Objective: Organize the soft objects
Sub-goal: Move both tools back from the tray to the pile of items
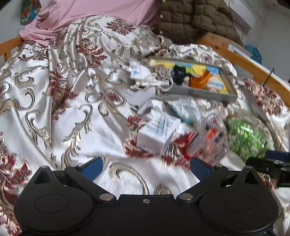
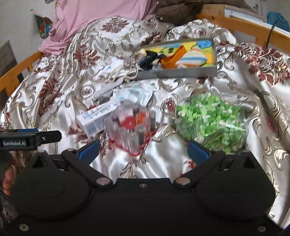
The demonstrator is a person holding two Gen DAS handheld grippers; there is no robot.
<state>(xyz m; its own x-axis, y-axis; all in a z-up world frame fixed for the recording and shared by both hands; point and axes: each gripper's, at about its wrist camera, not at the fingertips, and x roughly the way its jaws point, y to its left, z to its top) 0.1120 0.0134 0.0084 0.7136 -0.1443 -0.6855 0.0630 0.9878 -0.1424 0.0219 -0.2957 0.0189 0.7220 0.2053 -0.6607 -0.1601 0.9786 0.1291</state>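
Note:
On the patterned bedspread lie a white box (image 1: pixel 159 132), a clear plastic holder with red and orange bits (image 1: pixel 206 139) and a bag of green pieces (image 1: pixel 248 138). A grey tray (image 1: pixel 208 91) behind them holds a black item, an orange piece and a striped soft thing. A white drawstring pouch (image 1: pixel 145 79) lies at the tray's left end. My left gripper (image 1: pixel 146 168) is open and empty, short of the box. My right gripper (image 2: pixel 143 151) is open and empty, just short of the clear holder (image 2: pixel 130 125), with the green bag (image 2: pixel 212 118) at its right finger.
A pink cloth (image 1: pixel 87 16) and a brown quilted jacket (image 1: pixel 195 20) lie at the bed's head. Wooden bed rails (image 1: pixel 253 67) run along both sides. The right gripper shows at the left view's right edge (image 1: pixel 271 167), and the left gripper at the right view's left edge (image 2: pixel 30 138).

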